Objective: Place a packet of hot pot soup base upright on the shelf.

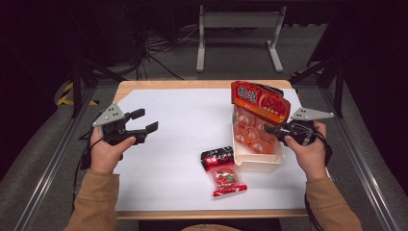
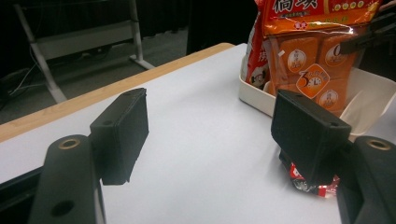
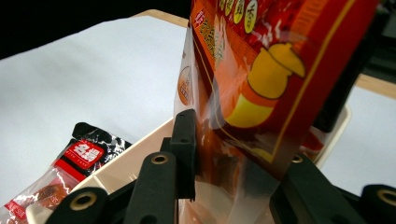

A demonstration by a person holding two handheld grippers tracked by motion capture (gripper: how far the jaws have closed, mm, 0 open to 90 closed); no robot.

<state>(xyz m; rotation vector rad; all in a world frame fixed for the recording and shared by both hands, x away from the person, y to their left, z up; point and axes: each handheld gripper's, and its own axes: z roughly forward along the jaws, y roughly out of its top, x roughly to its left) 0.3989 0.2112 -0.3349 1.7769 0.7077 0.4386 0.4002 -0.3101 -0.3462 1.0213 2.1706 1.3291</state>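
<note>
An orange snack bag (image 1: 257,113) (image 2: 308,51) (image 3: 261,79) stands upright in a white bin (image 1: 260,163) (image 2: 369,93) (image 3: 126,163) at the right of the white table. My right gripper (image 1: 267,129) (image 3: 238,172) is shut on the bag's lower clear part, with one jaw on each side of it. A small red and black snack packet (image 1: 223,171) (image 2: 308,182) (image 3: 70,163) lies flat on the table just left of the bin. My left gripper (image 1: 146,120) (image 2: 224,135) hovers open over the table's left side, with nothing between its jaws.
A white sheet (image 1: 178,125) covers the wooden table, whose far edge (image 1: 183,84) shows bare. Behind the table stands a grey metal frame (image 1: 238,29), with cables (image 1: 159,50) on the floor. Rails run along both sides of the table.
</note>
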